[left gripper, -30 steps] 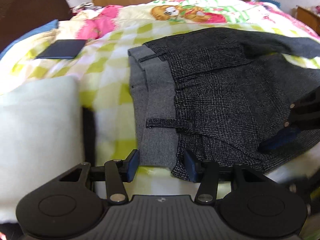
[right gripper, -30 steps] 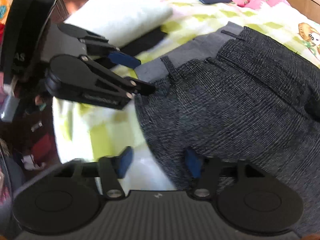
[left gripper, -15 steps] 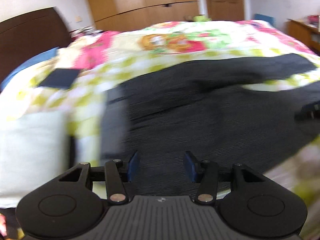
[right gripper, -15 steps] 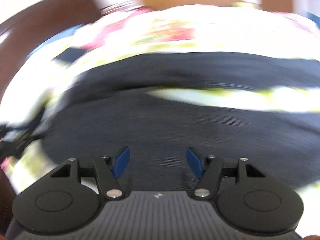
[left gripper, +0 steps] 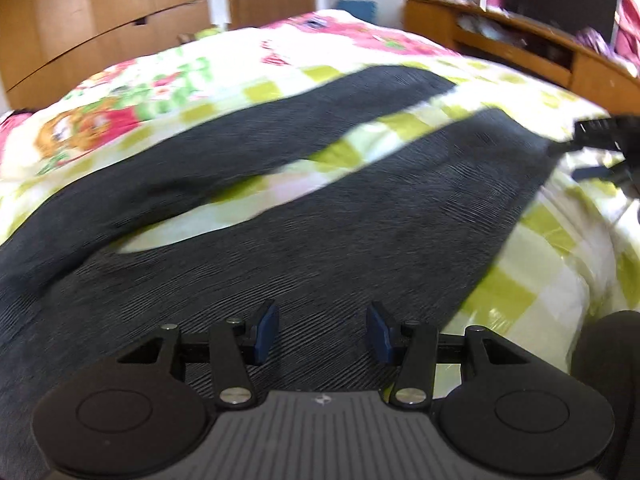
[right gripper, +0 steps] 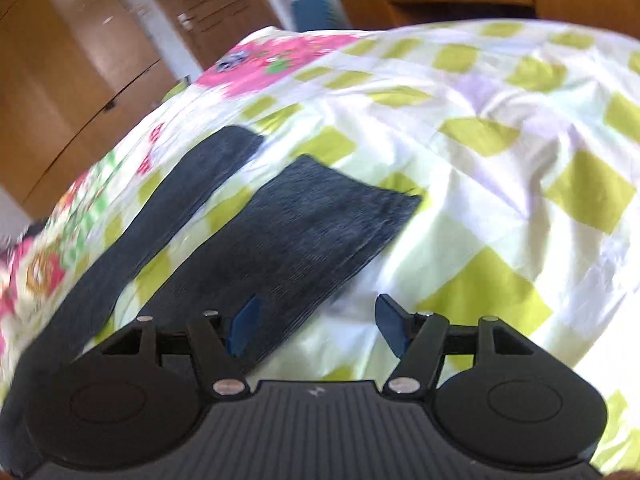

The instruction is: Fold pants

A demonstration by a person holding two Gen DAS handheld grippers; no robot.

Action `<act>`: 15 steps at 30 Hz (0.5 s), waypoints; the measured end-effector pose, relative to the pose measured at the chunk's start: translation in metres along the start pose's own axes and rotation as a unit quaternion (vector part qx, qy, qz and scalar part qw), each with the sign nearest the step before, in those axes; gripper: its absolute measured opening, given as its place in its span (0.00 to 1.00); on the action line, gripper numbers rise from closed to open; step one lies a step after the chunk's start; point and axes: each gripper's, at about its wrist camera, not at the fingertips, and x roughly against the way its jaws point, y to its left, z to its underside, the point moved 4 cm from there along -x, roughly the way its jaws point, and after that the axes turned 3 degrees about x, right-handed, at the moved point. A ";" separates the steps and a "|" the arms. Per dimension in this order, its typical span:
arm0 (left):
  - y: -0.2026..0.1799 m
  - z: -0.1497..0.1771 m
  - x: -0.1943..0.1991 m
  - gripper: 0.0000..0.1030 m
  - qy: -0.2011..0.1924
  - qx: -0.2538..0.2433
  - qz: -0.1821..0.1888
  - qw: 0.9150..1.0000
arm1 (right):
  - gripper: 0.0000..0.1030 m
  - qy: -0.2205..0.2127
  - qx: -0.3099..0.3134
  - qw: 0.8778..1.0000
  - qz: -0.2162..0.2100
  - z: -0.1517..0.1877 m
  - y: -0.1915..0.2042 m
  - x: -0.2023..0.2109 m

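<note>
- The pants [left gripper: 304, 216], of dark grey cloth, are laid flat on the bedspread [left gripper: 532, 280], which is checked in green and white with pink flowers.
- The two legs are seen spread apart, with a strip of bedspread exposed between them; in the right wrist view the pants [right gripper: 304, 236] end in two cuffs, the nearer one squared off.
- The left gripper [left gripper: 322, 332] is held over the nearer leg. Its blue pads are set well apart and nothing is gripped between them.
- The right gripper [right gripper: 320, 326] is held over the edge of the nearer leg, close to the cuff. Its pads are set wide apart and are empty; the left pad is over cloth, the right pad over bedspread.
- In the left wrist view the right gripper [left gripper: 600, 136] appears at the right edge, by the nearer cuff; motion blur makes contact with the cloth impossible to confirm.
- A wooden wardrobe [left gripper: 100, 20] and a wooden cabinet [left gripper: 520, 48] are seen beyond the bed.
</note>
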 end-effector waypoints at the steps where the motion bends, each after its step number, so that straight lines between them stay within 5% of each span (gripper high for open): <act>1: -0.007 -0.003 -0.005 0.59 0.005 -0.010 0.002 1.000 | 0.64 -0.005 -0.019 1.000 -0.006 -0.004 -0.006 -0.005; 3: -0.014 -0.008 -0.016 0.59 0.018 -0.017 0.011 1.000 | 0.65 -0.014 -0.052 0.998 -0.018 -0.012 -0.017 -0.012; 5: -0.024 -0.010 -0.028 0.59 0.029 -0.024 0.014 0.999 | 0.52 -0.024 -0.063 0.998 -0.015 -0.025 -0.025 -0.016; 7: -0.030 -0.015 -0.038 0.59 0.033 -0.026 0.011 0.999 | 0.05 -0.021 -0.071 0.997 -0.015 -0.036 -0.035 -0.028; 11: -0.041 -0.019 -0.036 0.59 0.030 -0.028 0.019 0.999 | 0.04 -0.025 -0.098 0.994 -0.052 -0.045 -0.050 -0.019; 15: -0.050 -0.020 -0.043 0.59 0.026 -0.038 0.029 0.999 | 0.04 -0.022 -0.078 0.996 -0.024 -0.043 -0.061 -0.012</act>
